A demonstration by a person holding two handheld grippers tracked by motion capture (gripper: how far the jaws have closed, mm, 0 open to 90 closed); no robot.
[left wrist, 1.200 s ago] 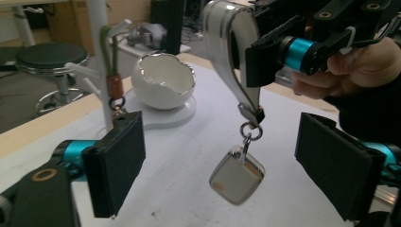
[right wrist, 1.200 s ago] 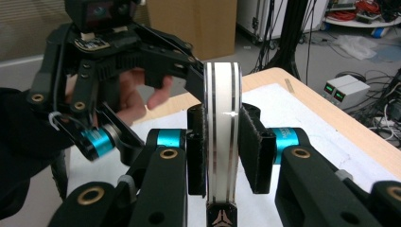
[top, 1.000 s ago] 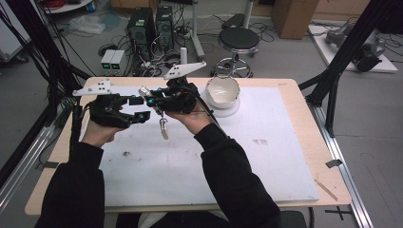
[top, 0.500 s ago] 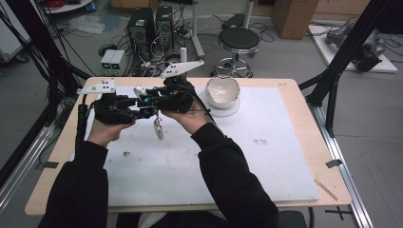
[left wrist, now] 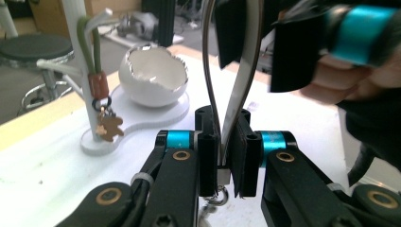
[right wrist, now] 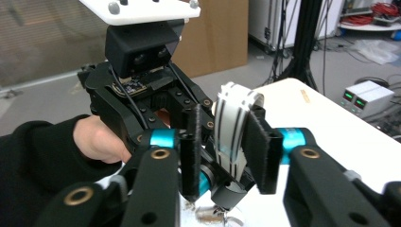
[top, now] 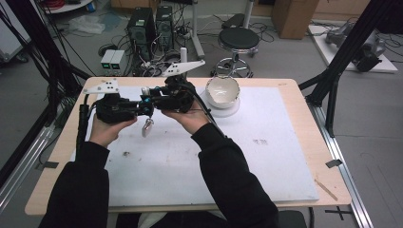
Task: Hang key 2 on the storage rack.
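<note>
A white strap loop with black stripes [left wrist: 236, 90] is held up between both grippers over the left half of the white mat [top: 266, 156]. My left gripper [left wrist: 224, 142] is shut on its lower end, just above a metal ring [left wrist: 215, 198]. A small pale charm [top: 147, 127] dangles below the jaws. My right gripper [right wrist: 224, 142] faces the left one with its jaws set around the strap [right wrist: 231, 127]. The strap lies against one pad, and a gap shows at the other. From above, the left gripper [top: 146, 108] and right gripper [top: 152, 94] meet tip to tip.
A white stand [left wrist: 101, 142] with an upright post carries a green cord with a brown bear charm [left wrist: 108, 125]. A jagged white eggshell-like bowl [left wrist: 153, 75] sits on the same base [top: 228, 108] at the mat's far middle. A stool and computer cases stand beyond the table.
Both grippers have shifted together a little to the left and toward the far edge, carrying the strap. The dangling charm has moved with them.
</note>
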